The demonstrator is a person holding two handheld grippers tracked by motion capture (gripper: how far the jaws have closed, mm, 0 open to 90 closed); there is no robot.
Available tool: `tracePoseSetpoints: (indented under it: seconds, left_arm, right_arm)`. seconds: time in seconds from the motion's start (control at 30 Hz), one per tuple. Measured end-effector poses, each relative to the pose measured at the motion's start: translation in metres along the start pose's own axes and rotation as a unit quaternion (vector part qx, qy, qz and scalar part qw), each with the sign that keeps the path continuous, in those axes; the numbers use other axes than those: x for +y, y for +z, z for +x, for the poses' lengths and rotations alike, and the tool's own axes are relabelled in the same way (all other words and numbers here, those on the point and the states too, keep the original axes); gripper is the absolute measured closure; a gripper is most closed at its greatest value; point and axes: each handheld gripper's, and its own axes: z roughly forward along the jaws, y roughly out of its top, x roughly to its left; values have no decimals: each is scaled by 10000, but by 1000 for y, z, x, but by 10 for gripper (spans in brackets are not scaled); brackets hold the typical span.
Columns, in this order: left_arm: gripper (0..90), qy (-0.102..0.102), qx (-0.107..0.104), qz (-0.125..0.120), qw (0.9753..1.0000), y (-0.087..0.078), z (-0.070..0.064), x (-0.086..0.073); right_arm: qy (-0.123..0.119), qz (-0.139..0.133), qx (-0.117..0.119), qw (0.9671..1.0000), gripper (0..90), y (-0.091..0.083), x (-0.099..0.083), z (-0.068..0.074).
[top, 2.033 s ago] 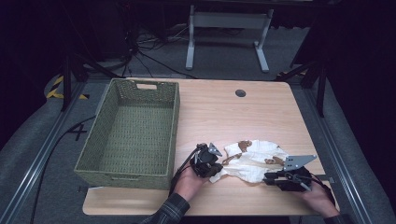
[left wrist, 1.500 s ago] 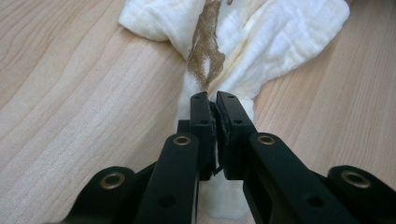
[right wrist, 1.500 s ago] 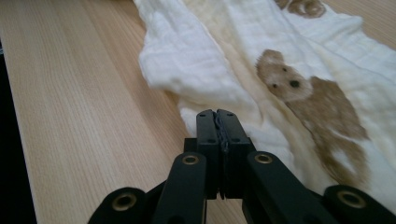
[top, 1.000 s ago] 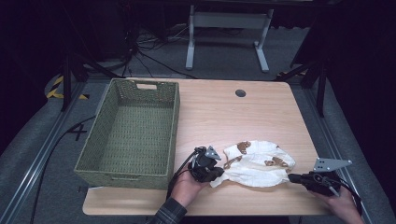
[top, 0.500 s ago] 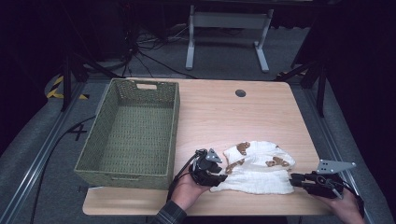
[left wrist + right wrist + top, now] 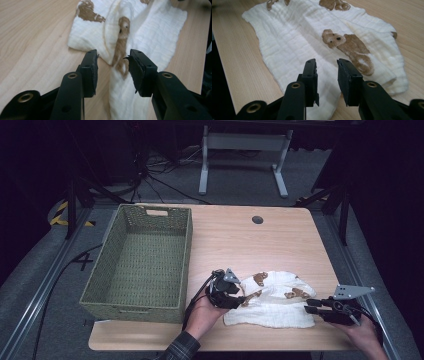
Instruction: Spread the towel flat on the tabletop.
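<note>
White bear-print cloth at table's 5 o'clock, now spread flatter than a second ago. Left gripper at its 9 o'clock edge, right gripper at 3 o'clock; both sets of jaws apart, holding nothing. Likely regrasp before fold; basket empty.

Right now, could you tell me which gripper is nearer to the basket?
Left. The left gripper sits at the cloth's left end, close to the basket's right wall. The right gripper is at the cloth's right end, farther away.
</note>
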Motion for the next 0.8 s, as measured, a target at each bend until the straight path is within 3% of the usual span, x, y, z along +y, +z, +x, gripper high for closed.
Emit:
tracePoseSetpoints:
  seconds: [0.43,0.8]
  left_arm:
    - [594,4,410,-45,9991,16,24,32]
    - [592,-256,456,145,9985,41,44,37]
  right_arm:
    - [-77,-117,11,9999,691,11,17,-7]
    - [-89,-156,-32,9998,691,19,30,-14]
